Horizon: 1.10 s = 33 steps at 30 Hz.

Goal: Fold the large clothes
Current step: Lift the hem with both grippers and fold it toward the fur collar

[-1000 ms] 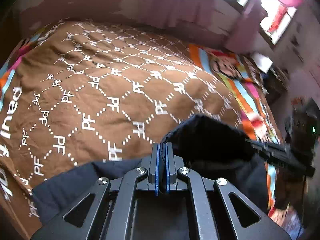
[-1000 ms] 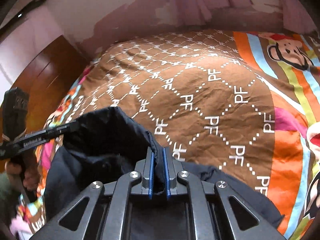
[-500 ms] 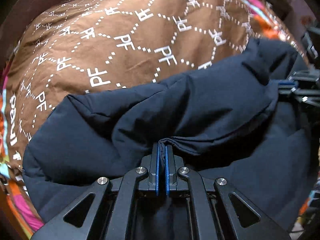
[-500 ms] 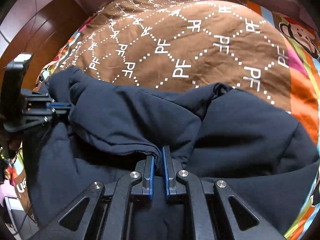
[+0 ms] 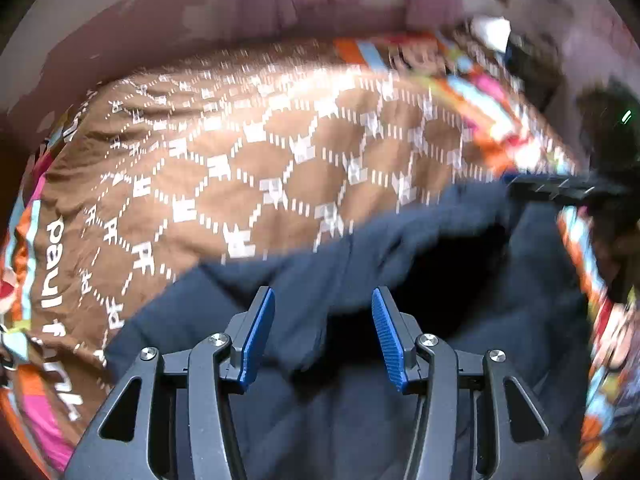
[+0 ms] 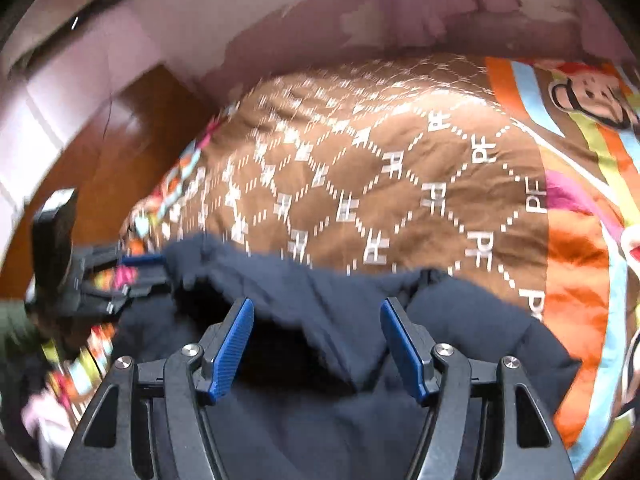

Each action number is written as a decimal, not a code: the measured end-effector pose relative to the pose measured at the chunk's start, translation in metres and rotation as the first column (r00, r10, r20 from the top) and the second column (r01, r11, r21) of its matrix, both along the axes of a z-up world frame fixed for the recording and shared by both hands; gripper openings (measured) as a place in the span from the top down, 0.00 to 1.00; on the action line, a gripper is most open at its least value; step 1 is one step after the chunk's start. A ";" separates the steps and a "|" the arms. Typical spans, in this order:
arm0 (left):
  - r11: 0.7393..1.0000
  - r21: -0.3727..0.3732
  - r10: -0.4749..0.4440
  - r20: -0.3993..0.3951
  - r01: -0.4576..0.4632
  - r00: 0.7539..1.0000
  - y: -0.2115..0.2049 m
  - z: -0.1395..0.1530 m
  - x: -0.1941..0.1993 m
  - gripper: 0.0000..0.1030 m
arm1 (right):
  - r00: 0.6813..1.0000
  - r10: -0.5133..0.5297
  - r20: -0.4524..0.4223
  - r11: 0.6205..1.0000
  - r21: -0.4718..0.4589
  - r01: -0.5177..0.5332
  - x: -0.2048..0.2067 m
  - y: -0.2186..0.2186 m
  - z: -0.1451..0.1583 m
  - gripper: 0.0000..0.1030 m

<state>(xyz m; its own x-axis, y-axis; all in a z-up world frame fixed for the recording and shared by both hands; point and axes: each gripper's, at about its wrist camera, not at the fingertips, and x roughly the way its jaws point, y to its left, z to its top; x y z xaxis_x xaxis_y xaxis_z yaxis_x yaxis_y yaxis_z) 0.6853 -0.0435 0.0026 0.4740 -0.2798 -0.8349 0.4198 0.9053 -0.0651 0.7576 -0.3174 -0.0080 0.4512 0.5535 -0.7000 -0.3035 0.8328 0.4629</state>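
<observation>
A: Dark navy jacket (image 5: pixel 360 400) — where does it lie?

B: On the bed, over the brown quilt (image 5: pixel 248 168) with the white PF lattice; in the left wrist view it fills the lower middle and lower right of the frame; in the right wrist view, where the jacket (image 6: pixel 320 420) appears again, it fills the lower half, its upper edge running from the left middle toward the right.

A: And the left tongs (image 5: pixel 323 334)?

B: Spread wide apart; blue pads (image 5: pixel 258 336) on each side; nothing pinched between them; padded fabric lies under and beyond the gap, with a dark hollow fold to the right of centre.

A: The right tongs (image 6: pixel 317 350)?

B: Also wide apart and holding nothing; a raised ridge of the jacket runs between and beyond the fingers (image 6: pixel 404 350); whether the pads touch the cloth I cannot tell.

A: Does each camera catch the other tool?

B: Yes; the right tongs show at the right middle of the left view, blurred; the left tongs sit at the left middle of the right view, at the jacket's far corner, fingers apart.

A: Surroundings?

B: Striped, colourful quilt border with a cartoon monkey (image 6: pixel 588 92) at the upper right of the right view; a wooden panel (image 6: pixel 120 148) at the left; a pinkish wall (image 5: pixel 240 12) across the top; both frames are motion-blurred.
</observation>
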 end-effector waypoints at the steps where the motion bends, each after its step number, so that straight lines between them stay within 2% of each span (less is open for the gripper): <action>1: 0.999 -0.034 0.037 -0.008 -0.037 0.999 -0.001 0.000 0.013 0.57 | 0.999 -0.026 -0.037 0.999 0.040 0.027 0.012 0.001 -0.005 0.42; 3: 0.992 -0.091 0.083 -0.045 -0.087 0.996 0.001 -0.003 0.033 0.57 | 0.995 -0.044 -0.085 0.994 0.091 0.052 0.028 0.004 -0.015 0.61; 6: 0.976 -0.169 0.115 -0.124 -0.135 0.986 -0.001 -0.020 0.065 0.57 | 0.985 -0.022 -0.172 0.992 0.117 0.043 0.049 0.020 -0.036 0.77; 8: 0.972 -0.201 0.090 -0.174 -0.125 0.981 0.003 -0.026 0.076 0.57 | 0.977 0.028 -0.209 0.994 0.112 -0.005 0.049 0.029 -0.045 0.84; 9: 0.972 -0.210 0.065 -0.195 -0.106 0.979 0.003 -0.031 0.076 0.63 | 0.971 0.072 -0.229 0.995 0.089 -0.053 0.046 0.037 -0.050 0.87; 12: 0.983 -0.186 -0.037 -0.244 -0.009 0.969 0.000 -0.044 0.065 0.76 | 0.950 0.157 -0.272 0.987 -0.001 -0.163 0.031 0.052 -0.060 0.89; 16: 0.992 -0.077 -0.122 -0.286 0.104 0.950 -0.002 -0.063 0.040 0.81 | 0.910 0.214 -0.355 0.964 -0.075 -0.255 0.015 0.058 -0.074 0.92; 19: 0.988 0.006 -0.142 -0.334 0.153 0.932 -0.005 -0.078 0.034 0.85 | 0.896 0.218 -0.386 0.954 -0.108 -0.279 0.012 0.062 -0.084 0.95; 21: 0.986 0.036 -0.141 -0.351 0.163 0.926 -0.008 -0.085 0.032 0.86 | 0.886 0.213 -0.411 0.949 -0.130 -0.288 0.015 0.065 -0.092 1.00; 24: 0.986 0.074 -0.116 -0.355 0.151 0.928 -0.013 -0.095 0.032 0.86 | 0.875 0.198 -0.442 0.945 -0.151 -0.290 0.016 0.070 -0.108 1.00; 26: 0.984 0.114 -0.088 -0.345 0.135 0.935 -0.019 -0.103 0.031 0.87 | 0.879 0.190 -0.437 0.943 -0.167 -0.287 0.016 0.073 -0.113 1.00; 29: 0.974 0.187 -0.066 -0.309 0.129 0.949 -0.030 -0.112 0.026 0.87 | 0.905 0.163 -0.394 0.943 -0.209 -0.261 0.012 0.078 -0.118 1.00; 31: 0.978 0.183 -0.045 -0.298 0.104 0.953 -0.028 -0.113 0.024 0.87 | 0.924 0.167 -0.345 0.935 -0.242 -0.259 0.003 0.081 -0.117 1.00; 33: 0.987 0.142 -0.033 -0.302 0.079 0.953 -0.021 -0.107 0.022 0.87 | 0.938 0.161 -0.307 0.944 -0.228 -0.237 -0.005 0.074 -0.110 1.00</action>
<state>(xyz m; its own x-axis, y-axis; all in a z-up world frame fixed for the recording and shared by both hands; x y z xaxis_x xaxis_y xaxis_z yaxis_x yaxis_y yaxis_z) 0.7073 -0.0647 -0.1042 0.1850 -0.1593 -0.9697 0.4524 0.8898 -0.0599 0.7521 -0.2430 -0.1178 0.1152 0.3949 -0.9115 -0.3648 0.8703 0.3310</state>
